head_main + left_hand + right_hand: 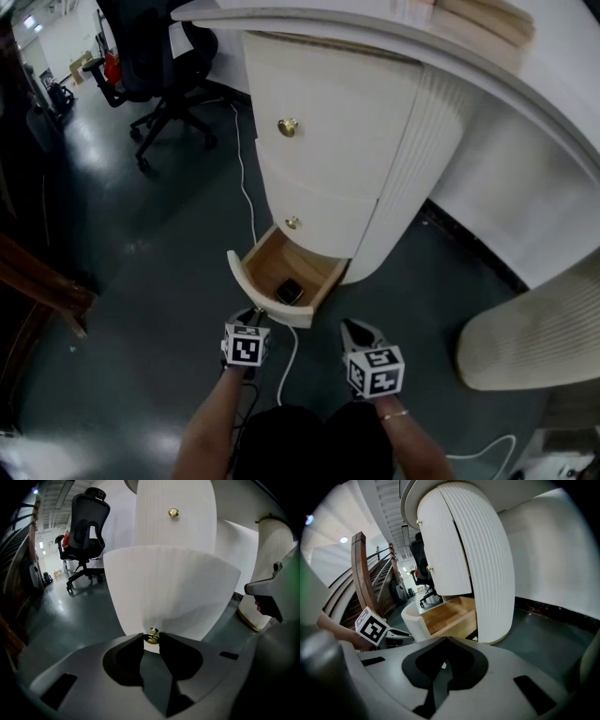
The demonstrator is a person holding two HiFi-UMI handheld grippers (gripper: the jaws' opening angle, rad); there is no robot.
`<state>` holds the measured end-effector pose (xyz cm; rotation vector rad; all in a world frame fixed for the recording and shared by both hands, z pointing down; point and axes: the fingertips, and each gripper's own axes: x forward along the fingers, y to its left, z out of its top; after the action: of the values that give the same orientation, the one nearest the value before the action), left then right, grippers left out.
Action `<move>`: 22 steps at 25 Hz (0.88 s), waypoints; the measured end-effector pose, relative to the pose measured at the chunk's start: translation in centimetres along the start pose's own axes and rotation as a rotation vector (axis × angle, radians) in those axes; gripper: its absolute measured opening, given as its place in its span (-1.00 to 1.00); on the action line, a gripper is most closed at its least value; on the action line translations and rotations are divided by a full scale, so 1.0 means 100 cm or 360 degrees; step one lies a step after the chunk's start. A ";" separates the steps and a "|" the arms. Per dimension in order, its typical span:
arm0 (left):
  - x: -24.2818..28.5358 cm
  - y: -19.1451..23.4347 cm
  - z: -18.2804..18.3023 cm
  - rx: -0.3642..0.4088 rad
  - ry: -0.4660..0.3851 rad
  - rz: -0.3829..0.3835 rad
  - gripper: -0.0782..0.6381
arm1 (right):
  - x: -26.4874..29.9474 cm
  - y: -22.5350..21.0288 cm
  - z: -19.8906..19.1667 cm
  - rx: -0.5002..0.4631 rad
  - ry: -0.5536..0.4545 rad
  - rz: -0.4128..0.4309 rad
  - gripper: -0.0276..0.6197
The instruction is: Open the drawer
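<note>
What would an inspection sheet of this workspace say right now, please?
Surface: dark glossy floor; curved white desk above it.
Job's things: bottom drawer pulled out; its brass knob sits between the left tool's jaws; upper drawers shut.
Clutter: small dark object lying in the open drawer.
Tools: left tool closed on the knob; right tool shut, empty, apart from the drawer.
Cables: white cable on the floor beside the pedestal; another cable at lower right.
Surroundings: black office chair; wooden railing.
</note>
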<state>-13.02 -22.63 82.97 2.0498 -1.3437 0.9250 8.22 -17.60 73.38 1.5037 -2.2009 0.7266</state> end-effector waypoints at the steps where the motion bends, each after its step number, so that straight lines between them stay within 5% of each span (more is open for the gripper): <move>1: -0.002 0.001 -0.003 -0.0004 0.0004 0.0006 -0.49 | -0.001 0.000 0.001 -0.0002 -0.0004 0.0000 -0.90; 22: -0.032 0.015 -0.035 -0.0099 0.0026 0.0107 -0.49 | -0.011 0.008 0.006 -0.0035 -0.0019 0.0034 -0.90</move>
<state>-16.17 -18.86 82.80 1.9572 -1.4225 0.9150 7.86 -16.92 72.06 1.4796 -2.2298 0.6995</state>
